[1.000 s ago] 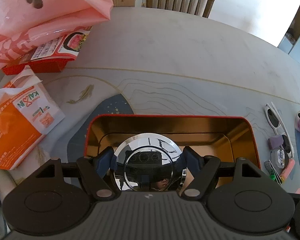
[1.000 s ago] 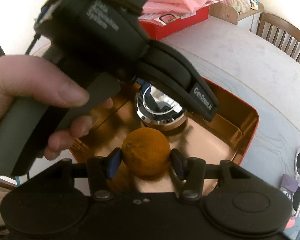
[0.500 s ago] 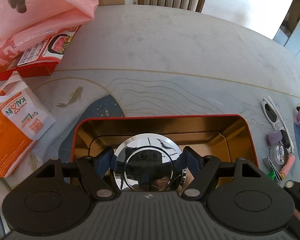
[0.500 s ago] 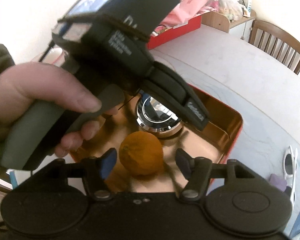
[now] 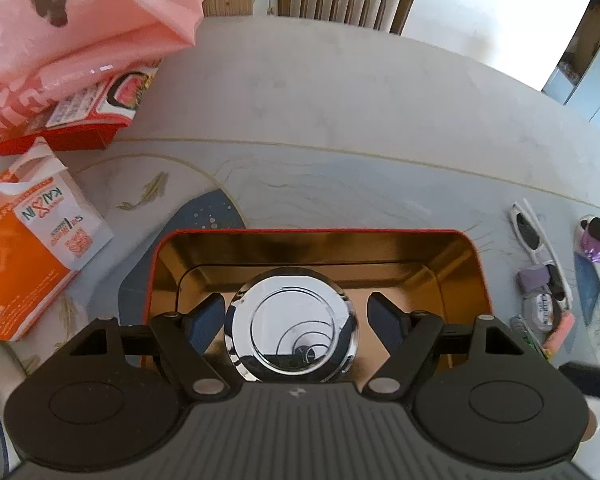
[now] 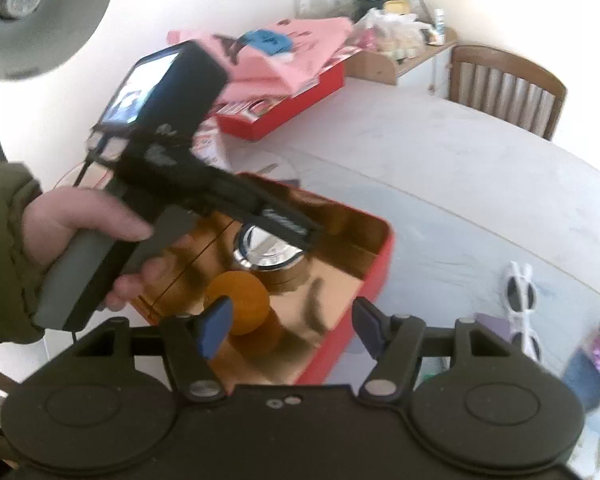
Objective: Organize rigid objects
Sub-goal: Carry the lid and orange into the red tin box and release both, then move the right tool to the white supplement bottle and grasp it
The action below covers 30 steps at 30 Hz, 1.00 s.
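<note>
We see the round chrome metal disc [image 5: 291, 326] lying inside the red tin box with a gold interior [image 5: 485, 280], and the left gripper [image 5: 296, 320] stands wide around it, pads apart from its rim. The placing step looks finished; next we should lift clear and fetch the white sunglasses [image 5: 534, 236] right of the box. Only the right view shows the orange fruit [image 6: 240, 300] in the box, before the wide, empty right gripper [image 6: 290, 328].
</note>
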Each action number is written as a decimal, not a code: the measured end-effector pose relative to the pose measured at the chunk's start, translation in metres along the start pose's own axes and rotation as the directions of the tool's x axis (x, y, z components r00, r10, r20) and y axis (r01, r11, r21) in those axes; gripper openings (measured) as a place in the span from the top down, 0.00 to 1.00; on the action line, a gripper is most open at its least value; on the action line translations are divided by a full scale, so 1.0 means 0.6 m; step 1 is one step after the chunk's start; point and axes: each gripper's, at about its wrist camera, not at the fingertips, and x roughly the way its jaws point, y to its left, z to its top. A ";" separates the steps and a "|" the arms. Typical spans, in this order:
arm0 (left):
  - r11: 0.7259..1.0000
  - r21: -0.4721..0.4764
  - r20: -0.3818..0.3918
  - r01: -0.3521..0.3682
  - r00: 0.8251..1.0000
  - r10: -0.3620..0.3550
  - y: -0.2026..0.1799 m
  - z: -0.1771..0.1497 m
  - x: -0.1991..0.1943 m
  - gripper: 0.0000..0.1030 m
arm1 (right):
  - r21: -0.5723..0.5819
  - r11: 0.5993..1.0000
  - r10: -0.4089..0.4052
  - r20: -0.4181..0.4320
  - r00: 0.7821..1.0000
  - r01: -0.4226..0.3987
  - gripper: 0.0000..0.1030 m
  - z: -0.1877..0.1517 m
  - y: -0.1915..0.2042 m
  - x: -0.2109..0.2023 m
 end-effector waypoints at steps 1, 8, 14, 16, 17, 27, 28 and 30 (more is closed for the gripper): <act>1.000 -0.004 0.005 0.000 1.000 0.000 -0.003 -0.002 -0.007 0.24 | 0.010 1.000 -0.006 0.006 1.000 0.006 0.36 -0.001 -0.007 -0.006; 1.000 -0.009 0.077 0.021 0.997 -0.020 -0.040 -0.017 -0.069 0.24 | 0.043 0.999 -0.022 0.051 0.998 0.020 0.32 -0.025 -0.051 -0.058; 1.000 -0.002 0.150 0.023 0.988 -0.022 -0.099 -0.034 -0.120 0.21 | 0.071 0.997 -0.032 0.095 0.995 0.025 0.29 -0.054 -0.090 -0.110; 1.000 0.002 0.168 0.030 0.985 -0.030 -0.118 -0.040 -0.135 0.20 | 0.078 0.996 -0.044 0.105 0.993 0.036 0.27 -0.066 -0.105 -0.129; 0.999 0.003 0.173 0.034 0.984 -0.034 -0.128 -0.043 -0.141 0.20 | 0.082 0.996 -0.052 0.110 0.993 0.043 0.26 -0.072 -0.114 -0.137; 0.998 0.001 0.185 0.062 0.981 -0.061 -0.221 -0.079 -0.158 0.15 | 0.147 0.985 -0.110 0.134 0.985 0.090 0.08 -0.129 -0.216 -0.204; 0.998 -0.003 0.184 0.061 0.981 -0.060 -0.228 -0.082 -0.156 0.15 | 0.146 0.985 -0.112 0.138 0.984 0.092 0.05 -0.135 -0.223 -0.208; 0.998 -0.005 0.180 0.065 0.982 -0.063 -0.247 -0.088 -0.155 0.15 | 0.132 0.987 -0.108 0.141 0.984 0.090 0.00 -0.149 -0.235 -0.215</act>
